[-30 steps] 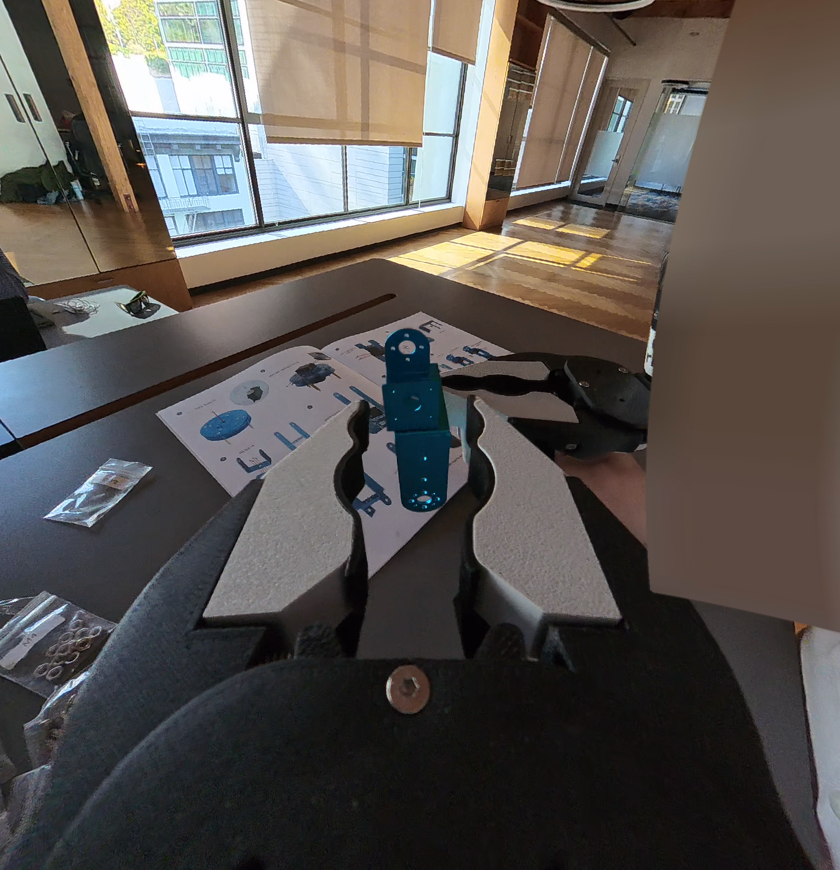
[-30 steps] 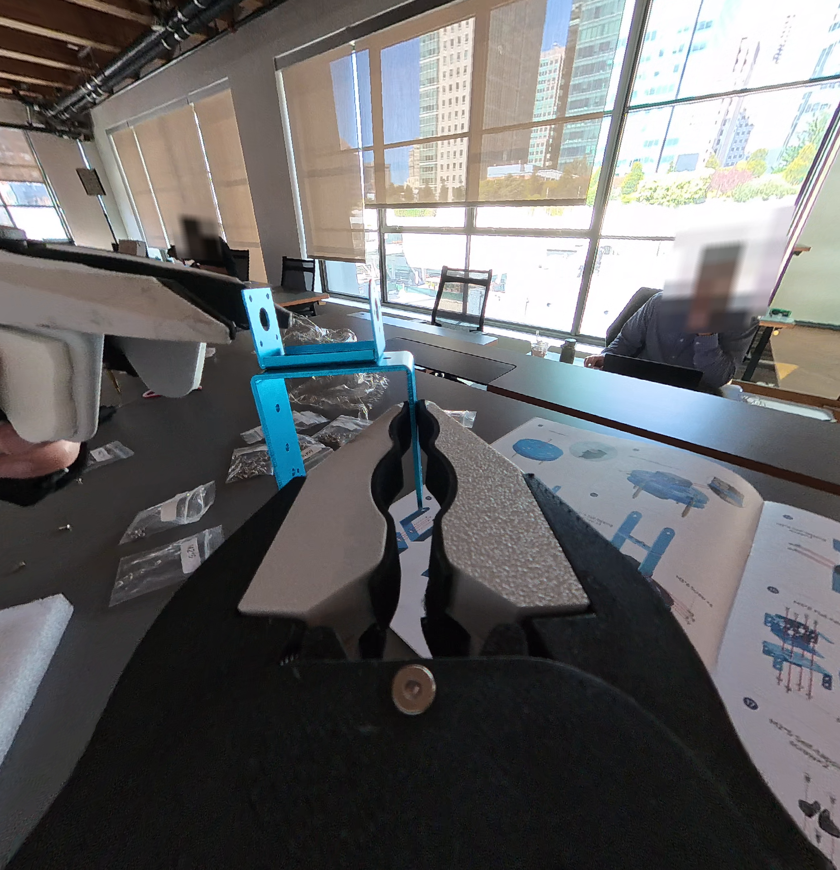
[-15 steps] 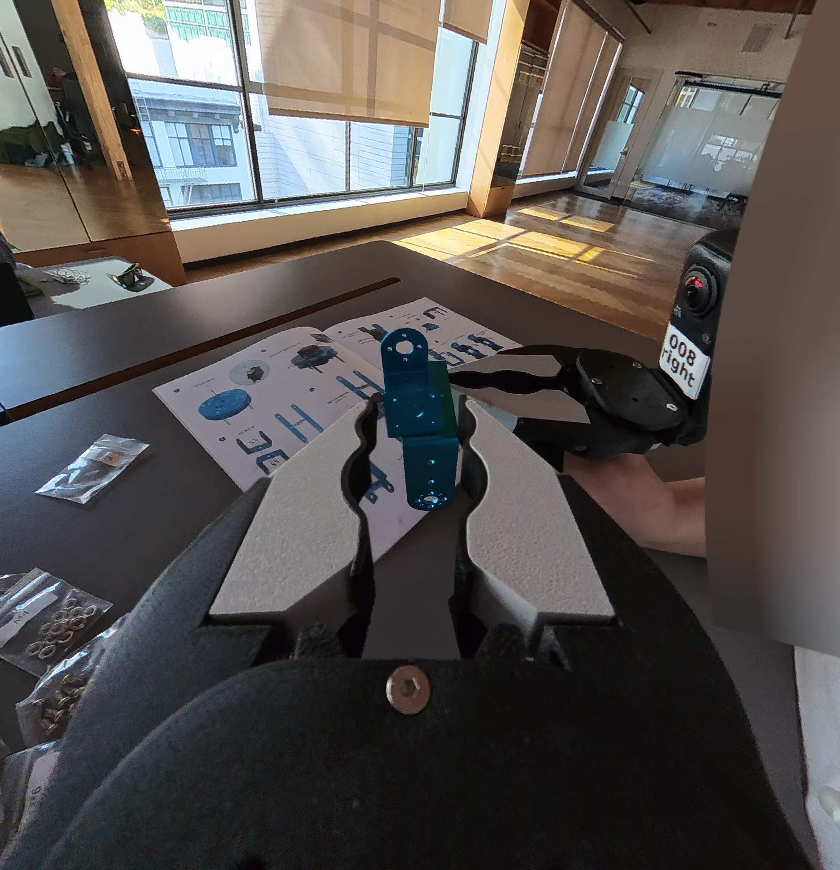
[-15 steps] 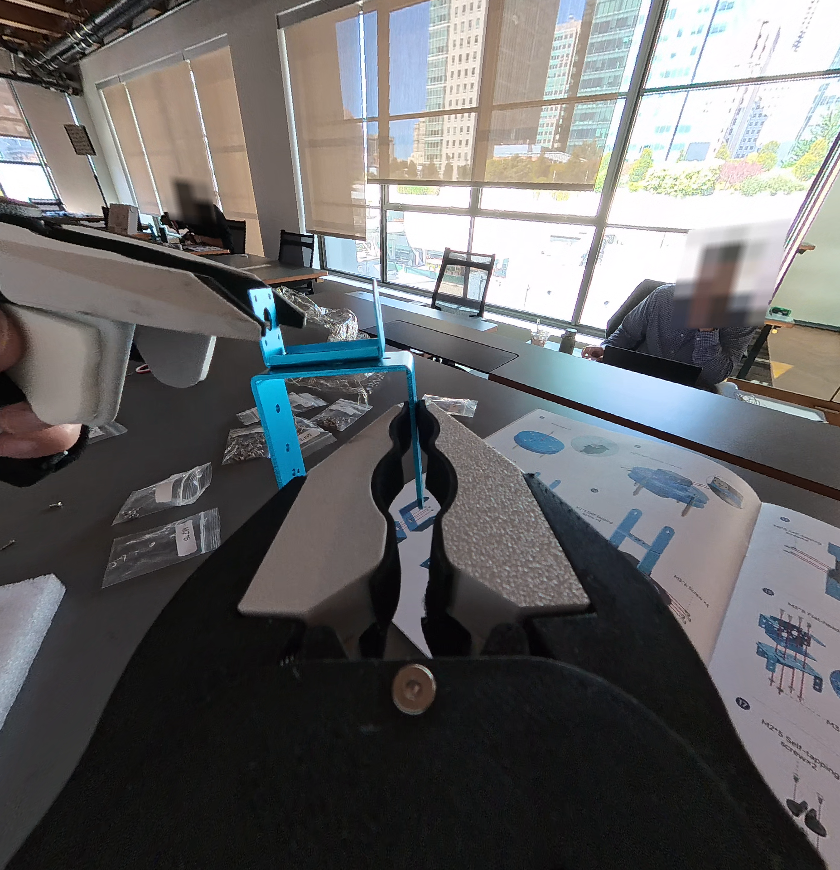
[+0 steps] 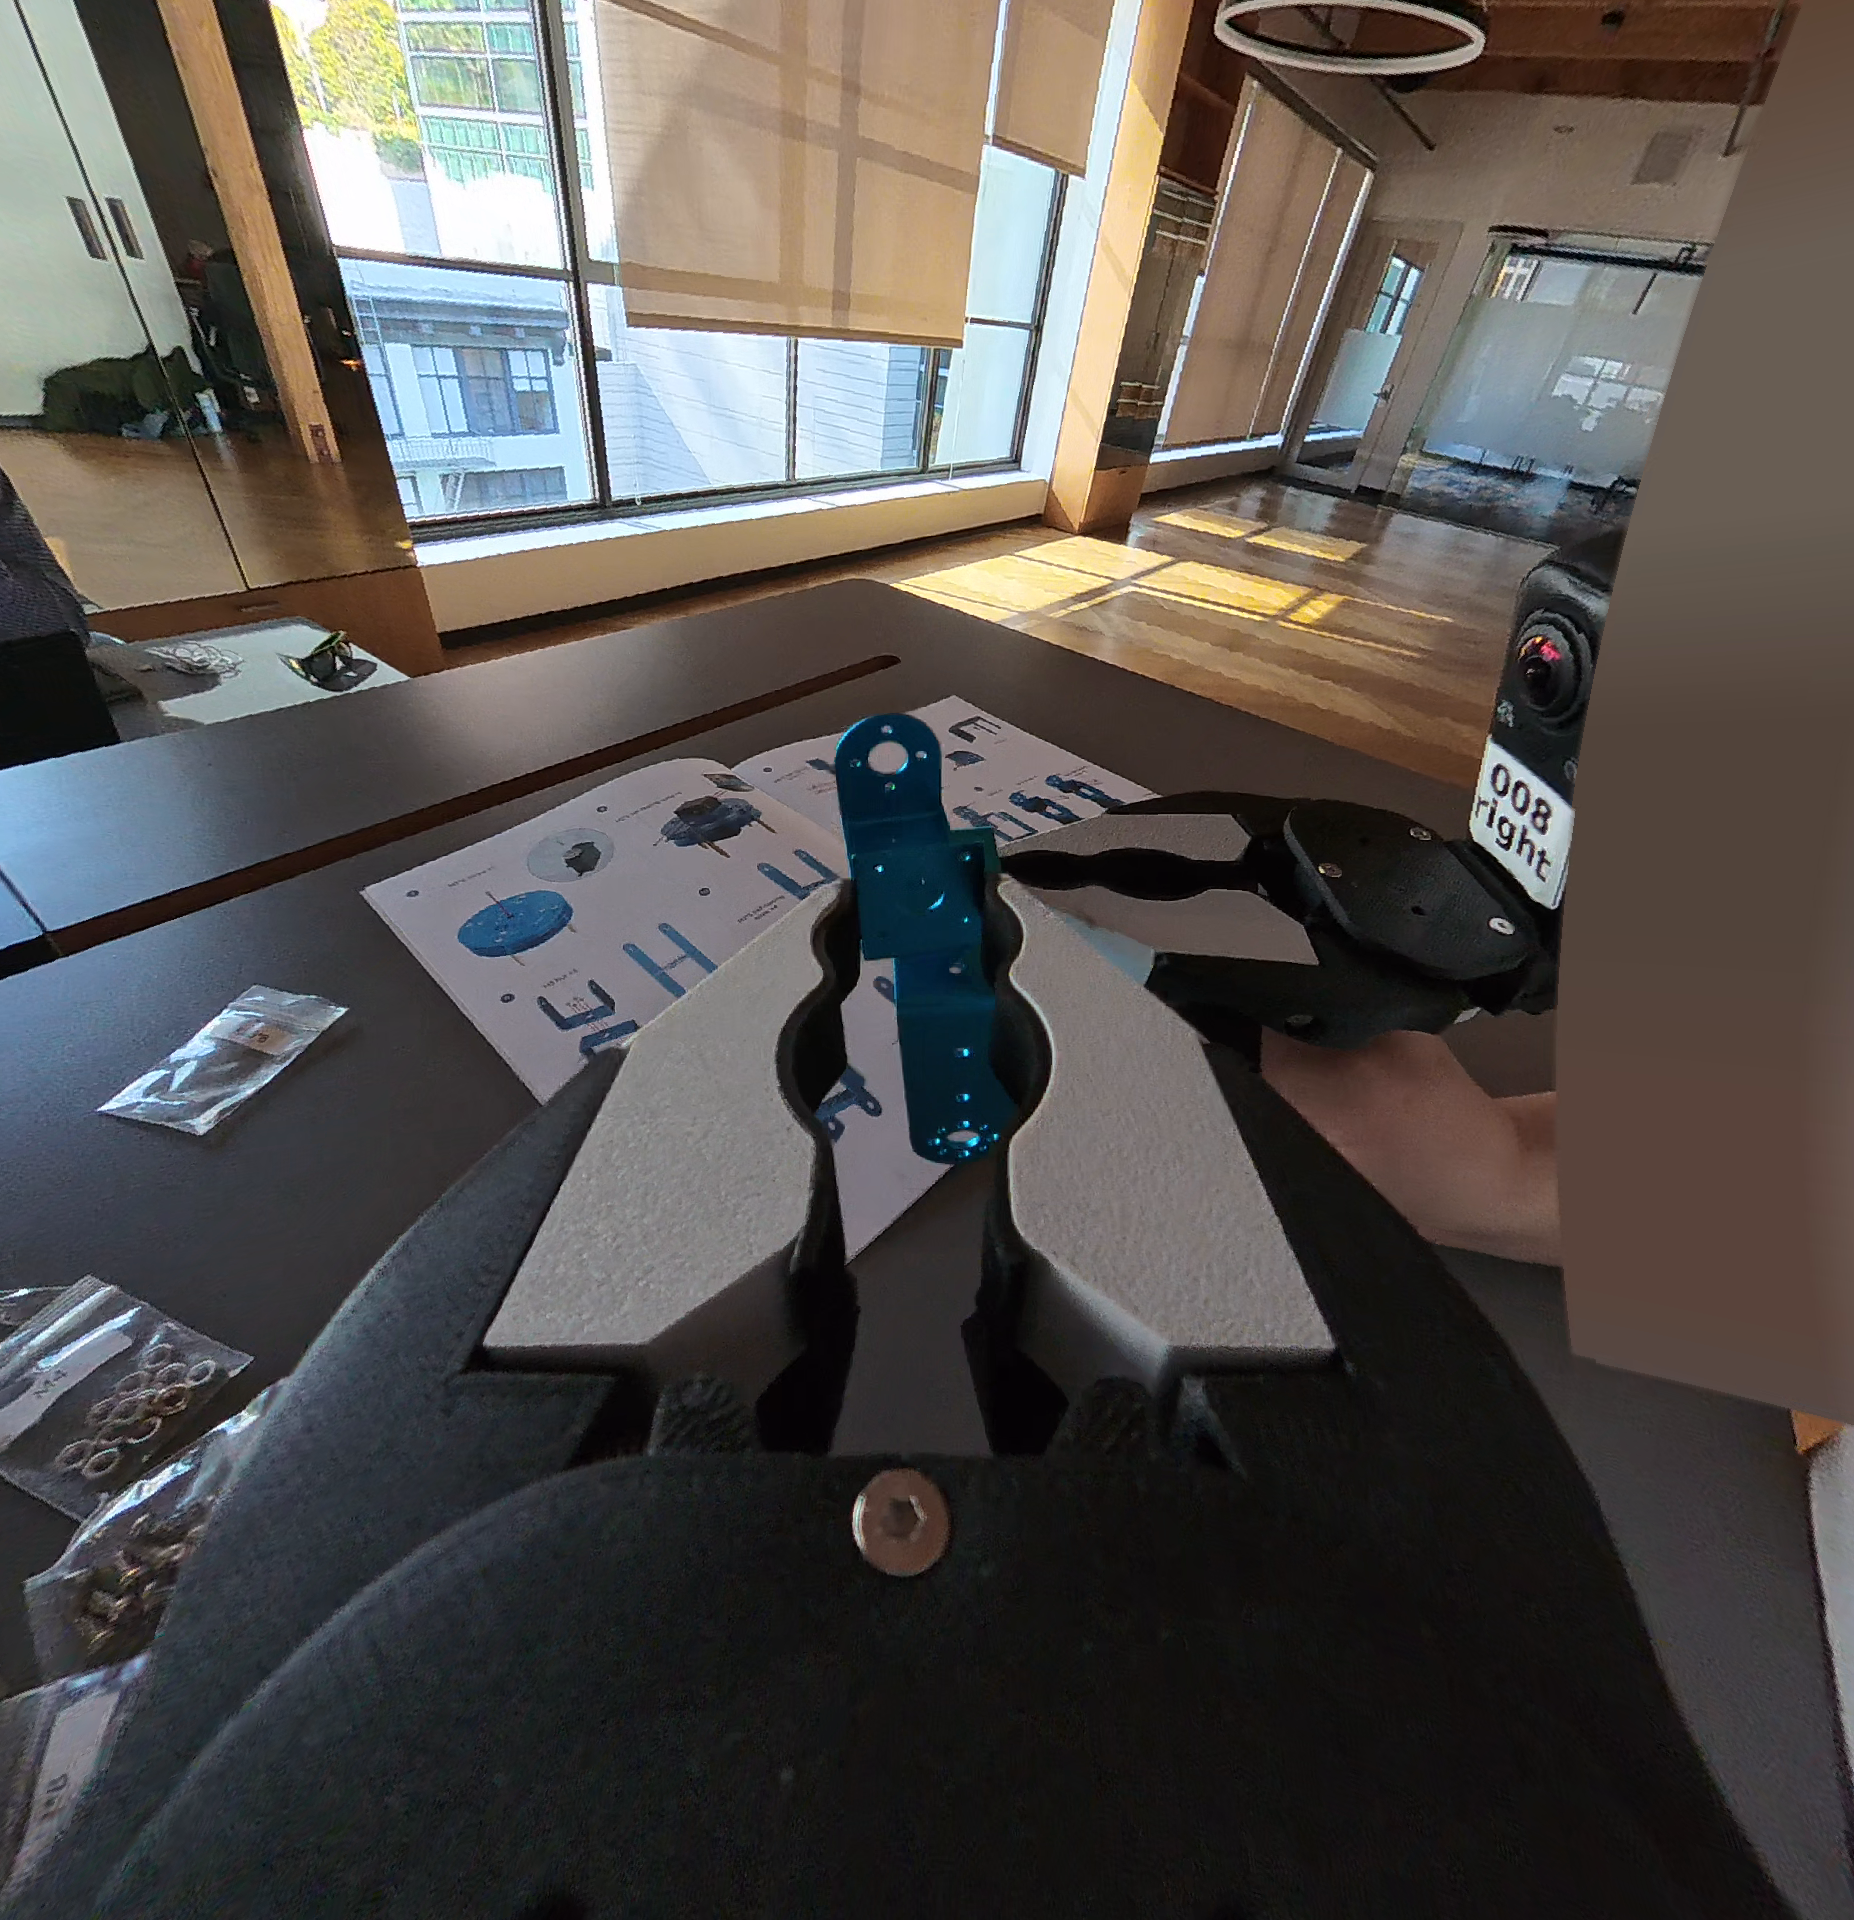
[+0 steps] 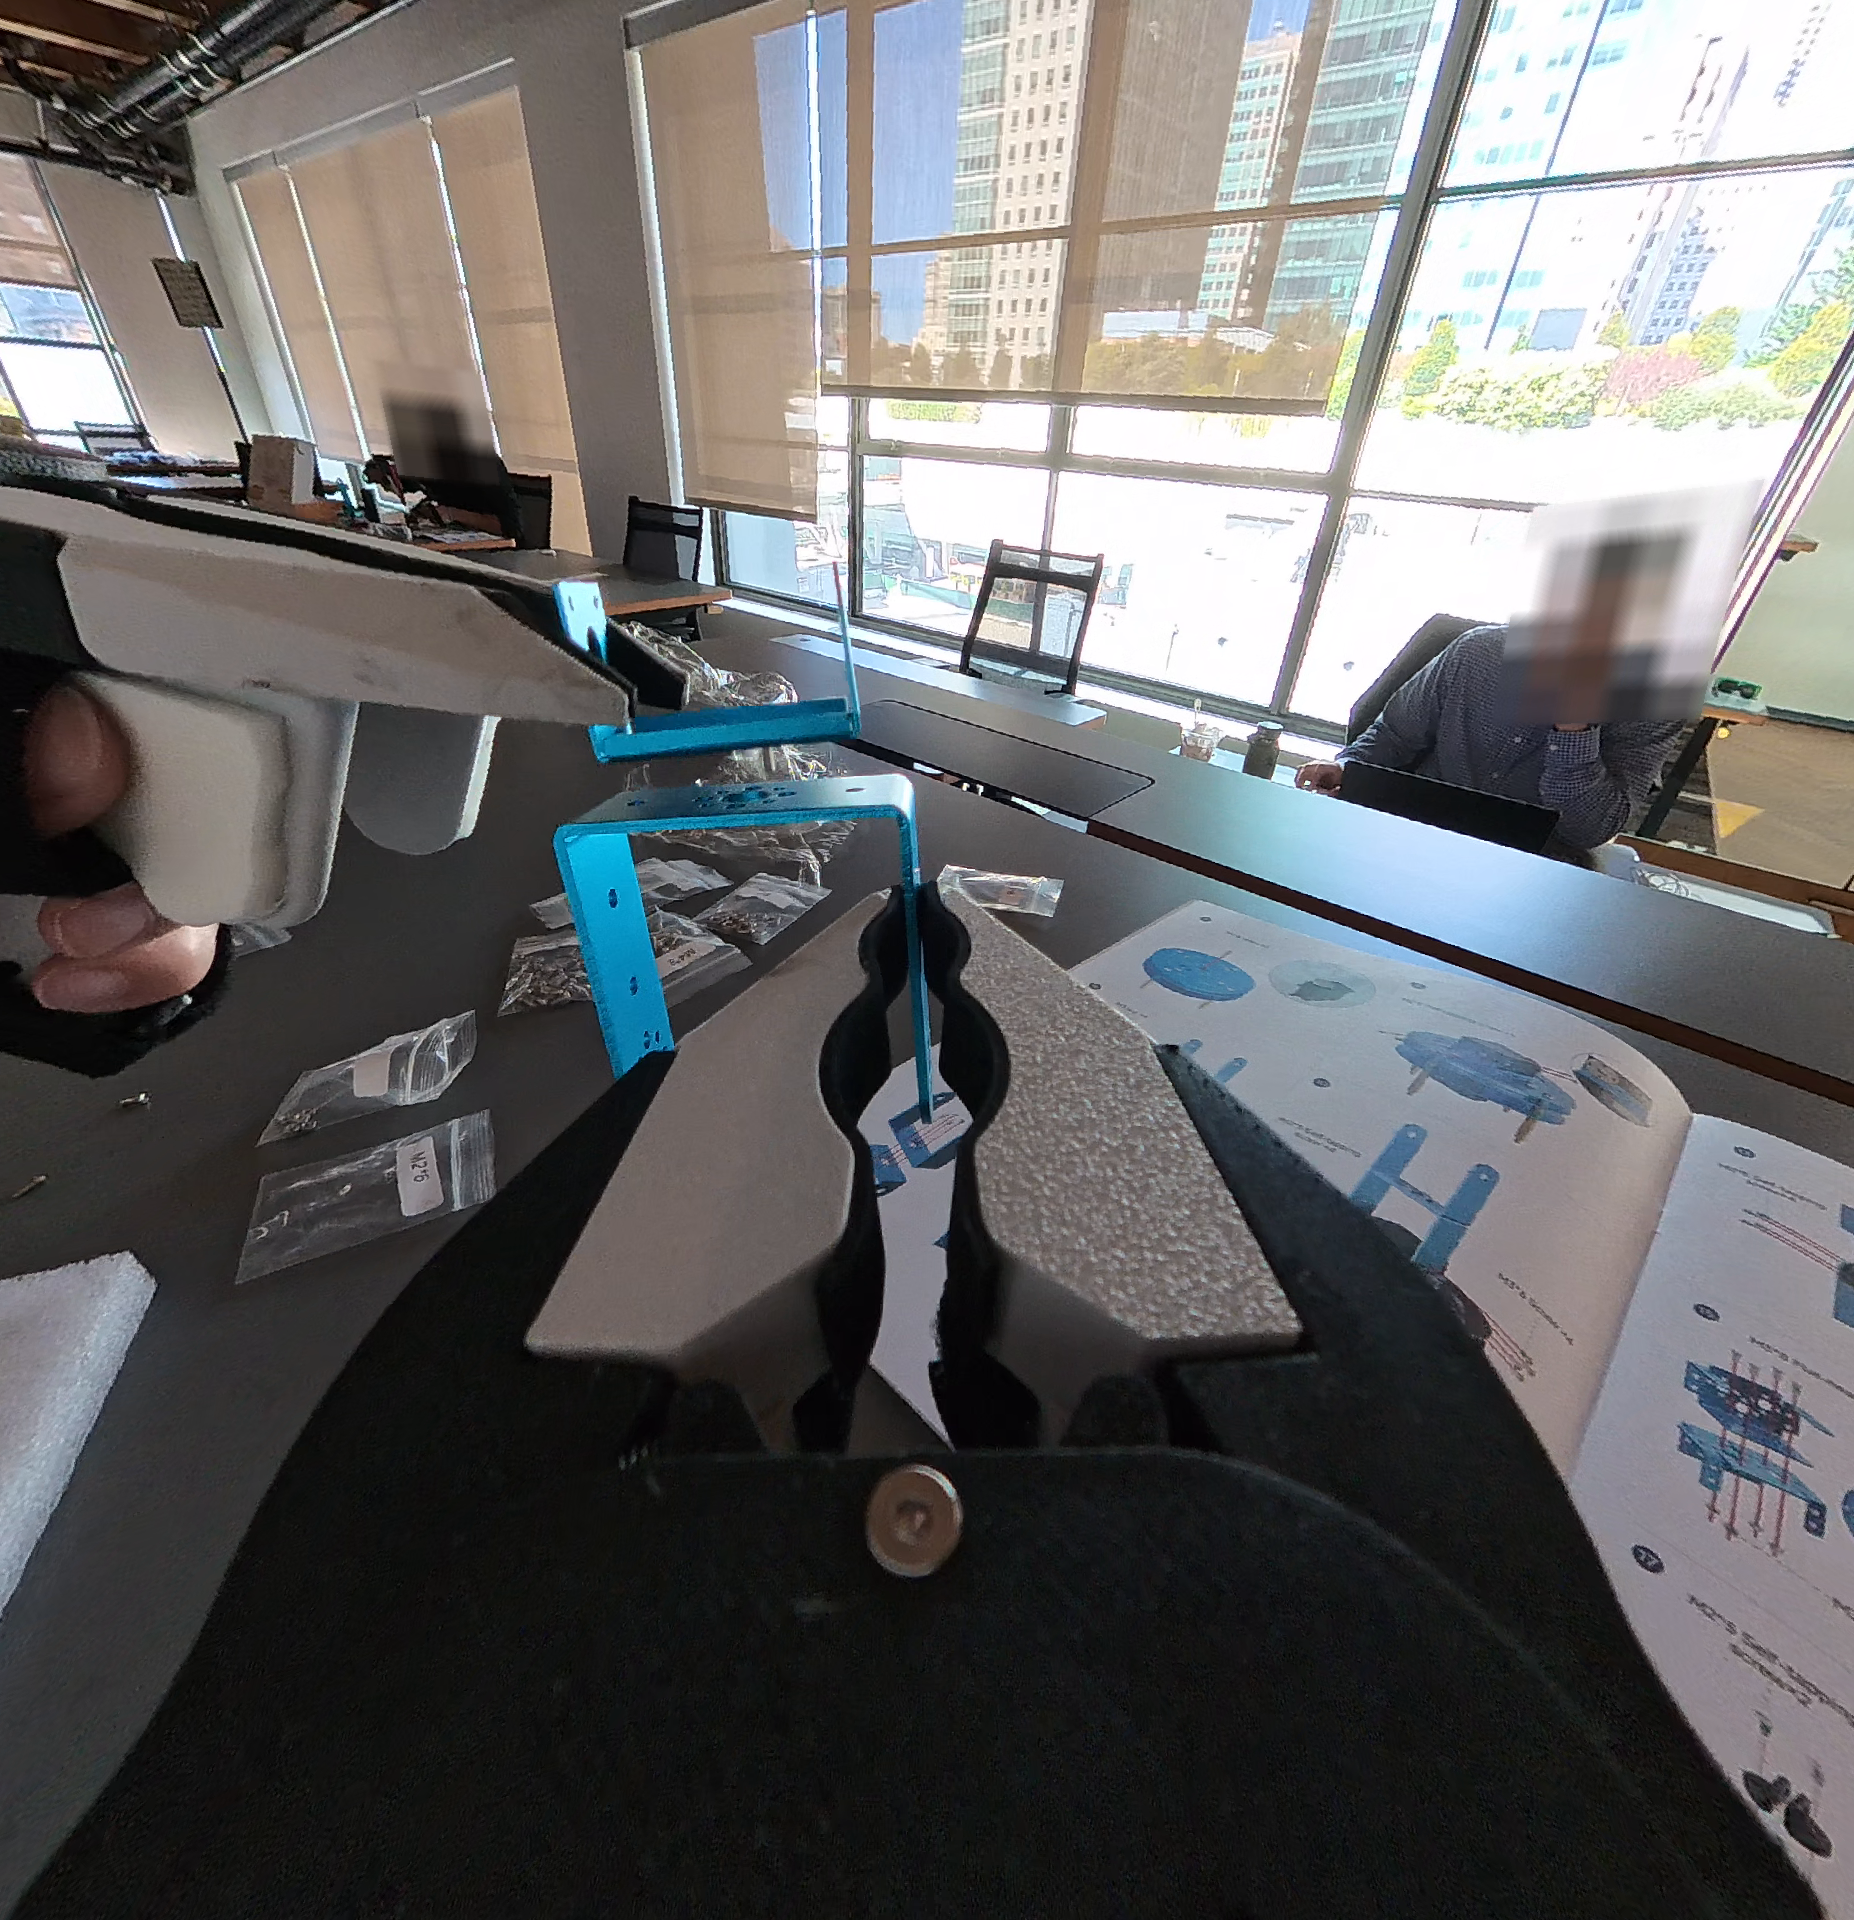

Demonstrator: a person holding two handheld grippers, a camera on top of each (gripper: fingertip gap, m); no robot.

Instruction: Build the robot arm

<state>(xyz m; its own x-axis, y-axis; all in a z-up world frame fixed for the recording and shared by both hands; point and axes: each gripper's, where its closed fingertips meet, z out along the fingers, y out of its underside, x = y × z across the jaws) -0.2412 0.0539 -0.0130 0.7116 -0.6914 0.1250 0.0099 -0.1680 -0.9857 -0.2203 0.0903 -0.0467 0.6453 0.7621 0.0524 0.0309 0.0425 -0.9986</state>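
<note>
Two blue metal U-brackets are held base to base above an open instruction booklet (image 6: 1422, 1091). My left gripper (image 5: 928, 904) is shut on one upright leg of the upper bracket (image 6: 715, 727), whose legs point up; it also shows at the upper left of the right wrist view (image 6: 611, 665). My right gripper (image 6: 915, 904) is shut on the right leg of the lower bracket (image 6: 736, 805), whose legs point down. A narrow gap separates the two bases. In the left wrist view the brackets (image 5: 923, 914) overlap, with the right gripper (image 5: 1016, 862) coming in from the right.
The dark table (image 5: 279, 1195) holds several clear bags of small hardware (image 6: 372, 1184) (image 5: 227, 1049) to the left. A white foam block (image 6: 40, 1382) lies at the near left. A person (image 6: 1505, 748) sits at the far table by the windows. Tip to tip, the grippers are about 6 cm apart.
The two brackets' bases were together before; now a gap shows, with the upper bracket higher. Both grippers stay shut on their brackets.
</note>
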